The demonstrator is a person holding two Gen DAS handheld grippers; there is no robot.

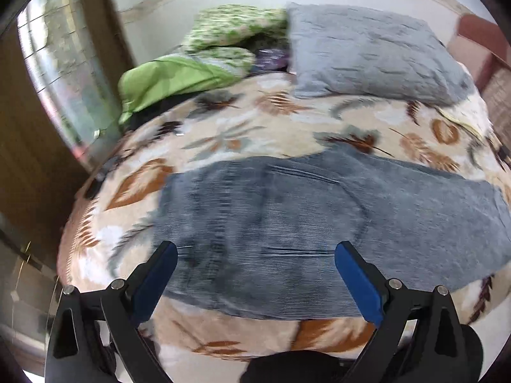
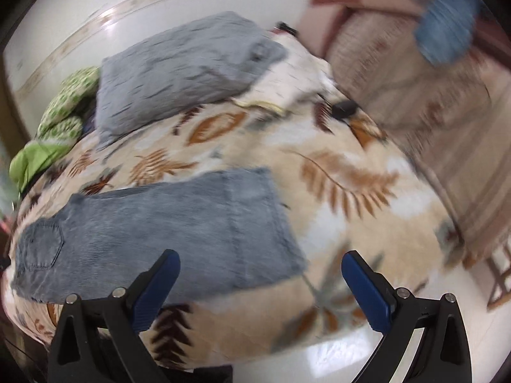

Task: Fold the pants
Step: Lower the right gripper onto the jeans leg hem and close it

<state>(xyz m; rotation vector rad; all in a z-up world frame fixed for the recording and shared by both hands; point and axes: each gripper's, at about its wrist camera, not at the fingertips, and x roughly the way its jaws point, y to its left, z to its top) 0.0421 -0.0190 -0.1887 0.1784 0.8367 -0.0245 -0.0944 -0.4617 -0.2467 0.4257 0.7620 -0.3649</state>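
Left wrist view: a window and wooden panelling sit at far left, then a green quilt, a grey pillow and the pants, grey-blue corduroy, lying flat and lengthwise across the leaf-patterned blanket near its front edge. The left gripper hangs above the pants with its blue-padded jaws spread wide, gripping nothing. Right wrist view alone shows a back pocket at the pants' left end, the cut end of the pants at right, bare blanket beyond it, a small dark object near the blanket's far edge, a beige sofa and pale floor in front. The right gripper is likewise spread wide and empty, poised above the pants' right edge. No containers are discernible; both views are motion-blurred
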